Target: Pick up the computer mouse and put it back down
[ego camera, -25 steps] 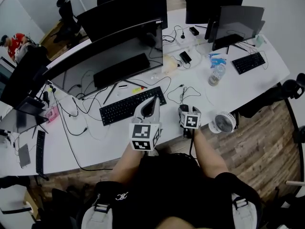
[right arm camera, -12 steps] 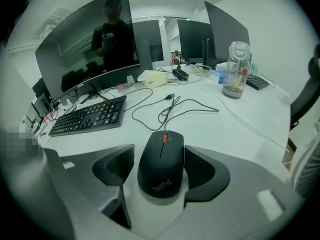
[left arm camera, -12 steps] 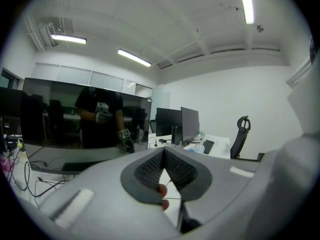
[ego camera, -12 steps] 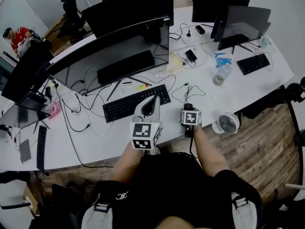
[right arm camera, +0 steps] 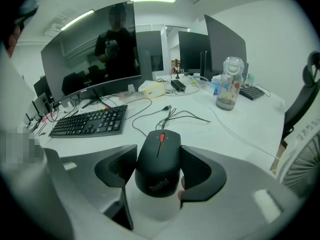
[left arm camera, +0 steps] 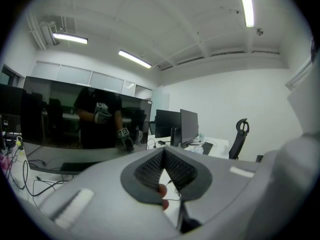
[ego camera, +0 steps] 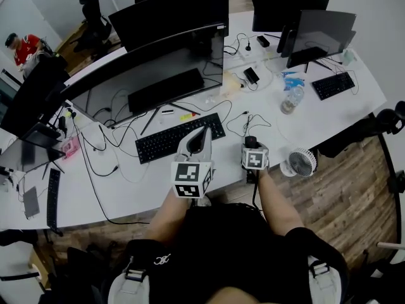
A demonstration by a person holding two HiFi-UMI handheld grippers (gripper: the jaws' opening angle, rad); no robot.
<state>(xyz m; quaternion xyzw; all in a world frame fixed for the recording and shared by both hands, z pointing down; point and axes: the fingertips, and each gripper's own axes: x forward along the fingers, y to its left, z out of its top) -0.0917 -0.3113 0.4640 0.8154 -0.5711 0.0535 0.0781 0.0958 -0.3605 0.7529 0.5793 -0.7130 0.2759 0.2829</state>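
The black computer mouse (right arm camera: 160, 164) with a red scroll wheel rests on the white desk (right arm camera: 235, 134), near its front edge. My right gripper (right arm camera: 159, 148) straddles it; its jaws are closing, and both pads touch the mouse's flanks. In the head view the right gripper (ego camera: 251, 145) sits right of the keyboard, hiding most of the mouse. My left gripper (ego camera: 202, 133) hovers over the keyboard's right end, well left of the mouse. In its own view the left gripper (left arm camera: 164, 153) is shut with nothing between its pads.
A black keyboard (ego camera: 177, 138) lies left of the mouse, with loose cables (ego camera: 243, 124) beyond it. A water bottle (ego camera: 288, 99) stands farther right, and a small white fan (ego camera: 297, 162) sits at the desk edge. A wide curved monitor (ego camera: 152, 75) backs the keyboard.
The right gripper has crept slightly forward and right on the desk. The left gripper has stayed where it was.
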